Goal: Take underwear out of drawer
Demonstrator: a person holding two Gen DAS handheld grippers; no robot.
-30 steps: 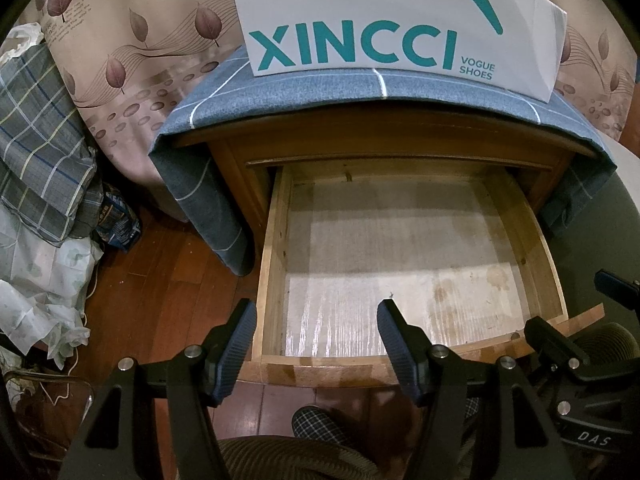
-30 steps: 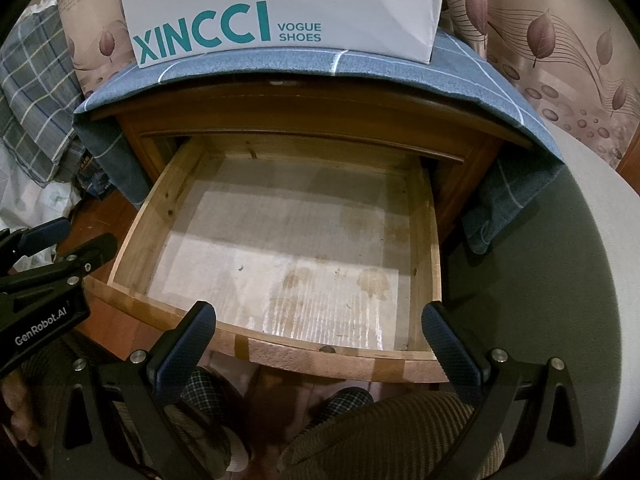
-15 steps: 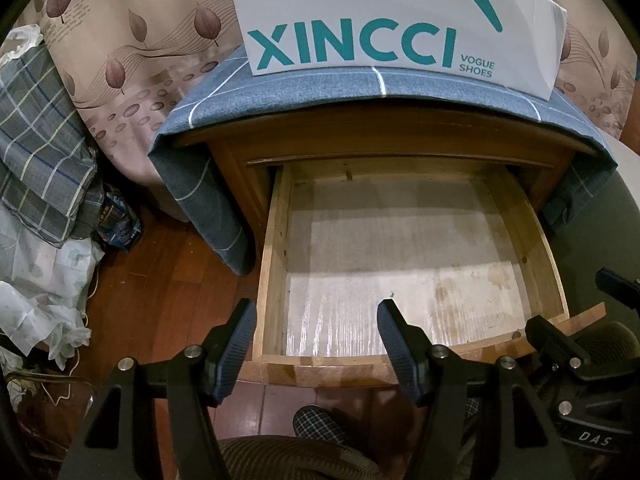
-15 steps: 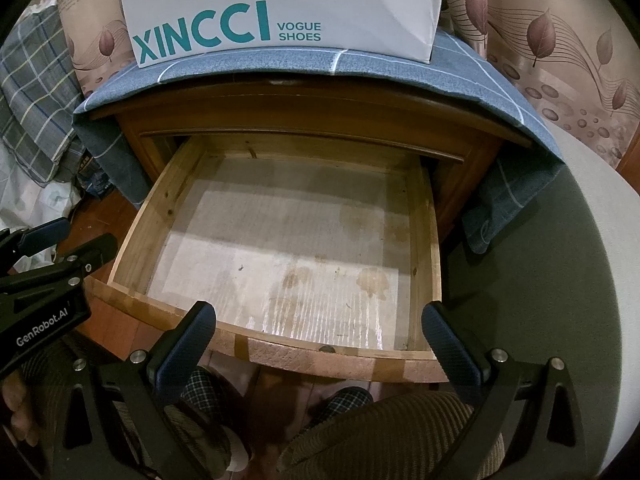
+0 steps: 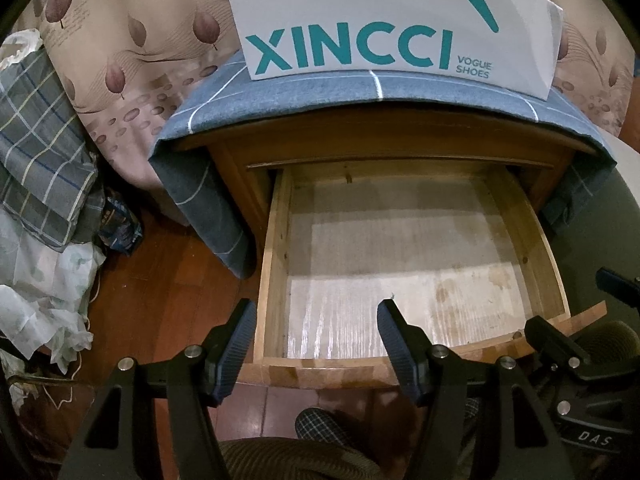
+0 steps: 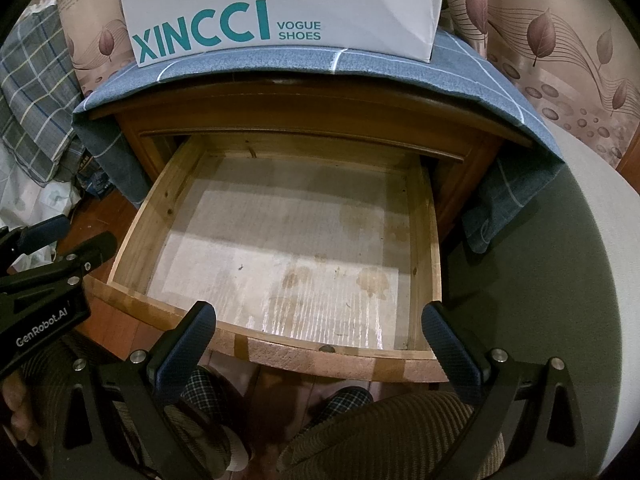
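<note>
The fingers [image 5: 232, 350] of the left gripper [image 5: 316, 344] are spread apart and hold nothing. The fingers [image 6: 450, 340] of the right gripper [image 6: 320, 338] are spread even wider, and they hold nothing too. Both pairs hang just in front of the drawer's front edge, not touching it.

Right past the fingers is the open drawer [image 6: 424, 240]. Its bottom is bare pale board with some brown stains [image 6: 372, 280]. No underwear shows in it, in either view. A small strip at the back sits in shadow under the nightstand top, so I cannot be sure about that part.

Farther out, a blue checked cloth [image 5: 312, 88] covers the nightstand, and a white XINCCI shoe box [image 5: 380, 28] stands on it. Off to the left of the fingers, a plaid blanket [image 5: 36, 152] and crumpled white plastic [image 5: 44, 280] lie by the wooden floor [image 5: 160, 288].

What could go wrong: the fingers could close on nothing at all. If they push down hard, they could scrape the drawer bottom. Reaching deep to the back, a gripper could bump the wooden top. The two grippers are near each other and could knock together.
</note>
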